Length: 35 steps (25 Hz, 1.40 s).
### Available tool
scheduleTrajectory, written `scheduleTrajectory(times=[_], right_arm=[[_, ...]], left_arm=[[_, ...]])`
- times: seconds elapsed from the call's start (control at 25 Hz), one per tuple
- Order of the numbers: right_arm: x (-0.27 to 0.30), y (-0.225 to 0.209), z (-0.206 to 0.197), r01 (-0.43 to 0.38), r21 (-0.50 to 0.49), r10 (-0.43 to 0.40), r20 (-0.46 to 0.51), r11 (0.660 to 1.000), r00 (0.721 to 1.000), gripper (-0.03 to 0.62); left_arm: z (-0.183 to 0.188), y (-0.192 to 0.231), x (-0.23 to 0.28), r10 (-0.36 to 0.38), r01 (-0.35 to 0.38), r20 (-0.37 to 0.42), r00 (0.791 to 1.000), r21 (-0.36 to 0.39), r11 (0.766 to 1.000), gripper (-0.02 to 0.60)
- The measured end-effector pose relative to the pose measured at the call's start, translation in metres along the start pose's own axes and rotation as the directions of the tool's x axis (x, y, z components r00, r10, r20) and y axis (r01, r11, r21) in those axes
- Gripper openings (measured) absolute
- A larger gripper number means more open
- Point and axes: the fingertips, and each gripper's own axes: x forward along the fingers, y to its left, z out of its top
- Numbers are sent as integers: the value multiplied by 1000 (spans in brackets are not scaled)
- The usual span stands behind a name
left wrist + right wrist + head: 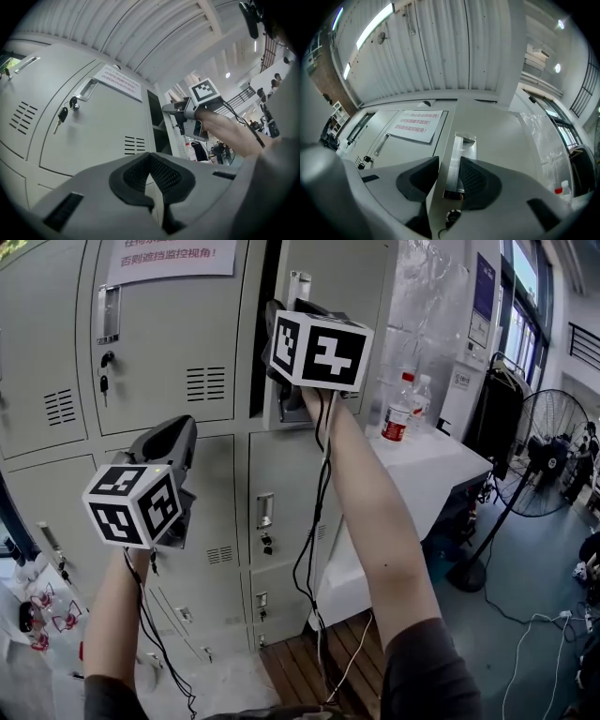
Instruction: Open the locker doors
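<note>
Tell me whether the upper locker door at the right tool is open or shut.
Open a little: a dark gap shows beside the locker door, whose edge the right tool clamps.

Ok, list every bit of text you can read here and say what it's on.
"否则遮挡监控视角!" - lower line, red print, paper notice on an upper locker door.
Notice's upper line: cut off or too small to read.
Bottle label: too small.
Blue poster on the right wall: blurred.
</note>
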Motion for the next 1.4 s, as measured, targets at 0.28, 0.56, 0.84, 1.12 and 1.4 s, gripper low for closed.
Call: scheduleTrajectory(times=[0.28, 0.56, 0.84, 1.12, 1.4], right_arm=[[-20, -6, 10, 20, -23, -19, 31, 1000, 999, 172], [-43, -16, 22, 60, -100, -61, -11, 993, 998, 213], [-73, -23, 32, 83, -161, -85, -5, 983, 996, 192], [-104, -35, 44, 111, -190, -112, 5, 976, 994, 130], [-140, -63, 55, 162, -201, -162, 16, 966, 987, 106]], left_arm=[[-3, -12, 3, -45, 45, -5, 999, 3, 999, 8], [1, -35, 4, -107, 107, 17, 994, -10, 994, 8], [7, -58, -1, -159, 159, 42, 986, -20, 987, 8], [15, -84, -3, -213, 217, 72, 974, -39, 975, 8], [13, -118, 5, -274, 279, 79, 959, -58, 959, 8]])
